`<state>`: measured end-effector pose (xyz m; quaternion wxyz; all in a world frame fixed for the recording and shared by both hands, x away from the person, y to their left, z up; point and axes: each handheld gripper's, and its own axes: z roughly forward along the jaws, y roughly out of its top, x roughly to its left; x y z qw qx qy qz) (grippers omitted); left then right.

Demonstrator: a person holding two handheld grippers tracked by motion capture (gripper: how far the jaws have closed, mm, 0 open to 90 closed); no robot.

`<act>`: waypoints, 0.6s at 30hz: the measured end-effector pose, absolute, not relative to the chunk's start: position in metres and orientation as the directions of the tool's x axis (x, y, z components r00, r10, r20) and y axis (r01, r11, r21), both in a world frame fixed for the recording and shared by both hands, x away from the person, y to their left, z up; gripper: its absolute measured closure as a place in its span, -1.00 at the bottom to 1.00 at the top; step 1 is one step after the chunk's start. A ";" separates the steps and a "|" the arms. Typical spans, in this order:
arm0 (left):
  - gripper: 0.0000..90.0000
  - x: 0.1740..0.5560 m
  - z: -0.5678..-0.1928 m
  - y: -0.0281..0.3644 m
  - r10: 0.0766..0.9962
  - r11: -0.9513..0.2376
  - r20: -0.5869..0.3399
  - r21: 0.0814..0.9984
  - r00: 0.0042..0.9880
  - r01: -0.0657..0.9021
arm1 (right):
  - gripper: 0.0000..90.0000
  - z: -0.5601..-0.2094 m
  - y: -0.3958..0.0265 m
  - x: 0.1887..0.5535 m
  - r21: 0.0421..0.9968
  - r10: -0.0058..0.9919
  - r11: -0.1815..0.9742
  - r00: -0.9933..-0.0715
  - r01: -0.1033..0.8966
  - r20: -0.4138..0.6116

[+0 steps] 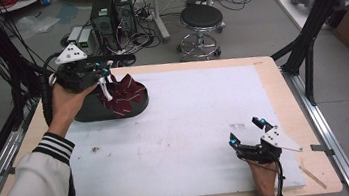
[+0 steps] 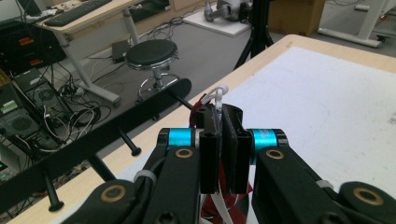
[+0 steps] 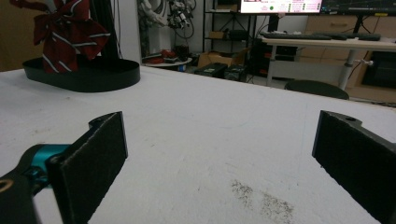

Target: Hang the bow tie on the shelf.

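I am holding the left gripper (image 1: 102, 79) above the near-left end of the black tray (image 1: 89, 113), which is sitting at the far left of the counter (image 1: 191, 126). Its jaws are pressing together on the white cord (image 2: 218, 95) of the dark red striped bow (image 1: 124, 95); in the left gripper view the cord is sticking up between the pads (image 2: 210, 154). The bow is hanging from that grip over the tray, its loops spreading toward the tray's right end; I cannot tell whether its lower edge is touching the tray. In the right gripper view the bow (image 3: 65, 32) is standing above the tray's rim (image 3: 93, 74). Well right of the tray, at the counter's near edge, my right gripper (image 1: 248, 137) is resting low with its jaws wide apart, nothing between them, pointing back toward the tray.
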<state>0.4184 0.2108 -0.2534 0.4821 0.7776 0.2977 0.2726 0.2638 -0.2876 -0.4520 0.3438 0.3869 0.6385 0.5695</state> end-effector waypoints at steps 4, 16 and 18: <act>0.90 0.428 -0.254 0.211 0.728 -0.354 0.140 0.915 0.671 0.194 | -0.95 -0.452 -0.288 0.264 0.993 0.885 0.051 -0.465 0.102 0.002; 0.90 0.454 -0.259 0.220 0.756 -0.321 0.119 0.925 0.644 0.206 | -0.95 -0.452 -0.288 0.264 0.994 0.885 0.050 -0.465 0.101 0.003; 0.90 0.458 -0.259 0.219 0.758 -0.324 0.120 0.922 0.642 0.211 | -0.95 -0.452 -0.288 0.264 0.993 0.885 0.059 -0.466 0.098 -0.007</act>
